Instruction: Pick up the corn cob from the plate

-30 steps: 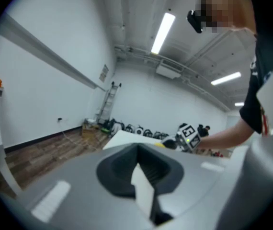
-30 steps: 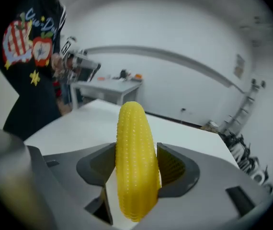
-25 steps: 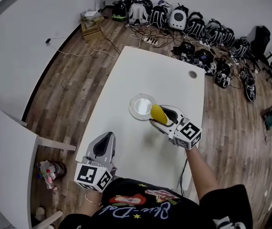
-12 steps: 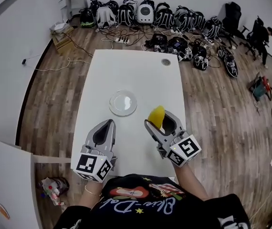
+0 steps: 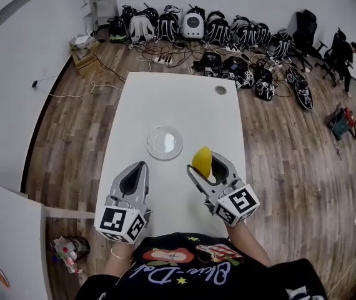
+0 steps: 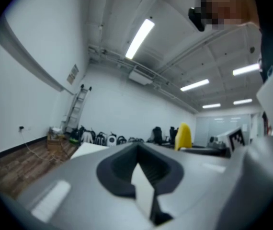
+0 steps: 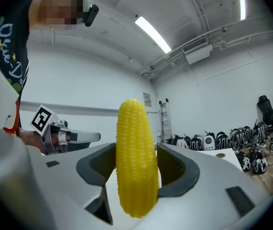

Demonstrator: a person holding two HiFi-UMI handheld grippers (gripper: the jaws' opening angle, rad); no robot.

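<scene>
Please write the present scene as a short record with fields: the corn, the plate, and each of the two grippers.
corn cob: yellow, upright between the right gripper's jaws, clear of the plate
plate: empty, on the white table
right gripper: shut on the corn cob, near the person's side of the plate
left gripper: jaws together, holding nothing
background: backpacks on the floor beyond the table

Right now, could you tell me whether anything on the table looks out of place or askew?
Nothing stands out. The plate sits flat and bare on the white table, the corn cob stands upright, clamped in the right gripper above the table, and the left gripper is shut on nothing.
</scene>
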